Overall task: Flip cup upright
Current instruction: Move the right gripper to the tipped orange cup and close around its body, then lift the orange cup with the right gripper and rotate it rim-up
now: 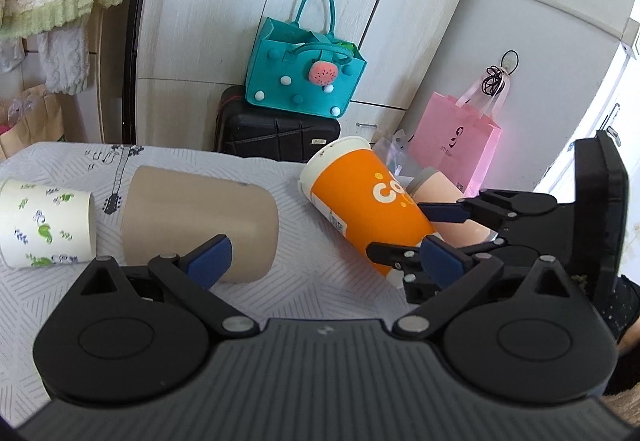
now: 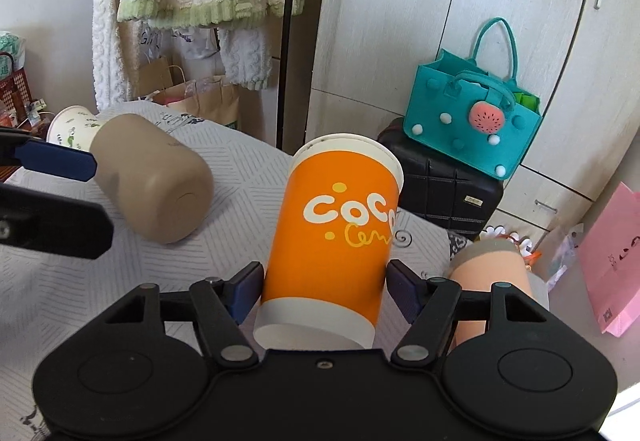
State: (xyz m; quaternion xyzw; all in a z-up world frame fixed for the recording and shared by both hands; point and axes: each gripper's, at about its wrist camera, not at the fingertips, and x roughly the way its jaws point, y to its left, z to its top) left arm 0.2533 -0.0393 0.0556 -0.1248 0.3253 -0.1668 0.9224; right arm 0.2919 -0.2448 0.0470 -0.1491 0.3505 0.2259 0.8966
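Observation:
An orange paper cup (image 2: 336,233) with white "CoCo" lettering is held tilted above the table, its white rim pointing up and away. My right gripper (image 2: 322,289) is shut on its lower part, one blue pad on each side. In the left wrist view the same orange cup (image 1: 360,197) leans to the upper left, held by the right gripper (image 1: 420,233) from the right. My left gripper (image 1: 320,261) is open and empty, low over the table in front of a beige cup (image 1: 200,221).
The beige cup (image 2: 156,177) lies on its side on the patterned tablecloth (image 1: 320,273). A white floral paper cup (image 1: 44,221) lies on its side at the left. A pink cup (image 2: 492,273) lies at the right. A teal bag (image 1: 304,69) on a black case and a pink bag (image 1: 456,145) stand behind.

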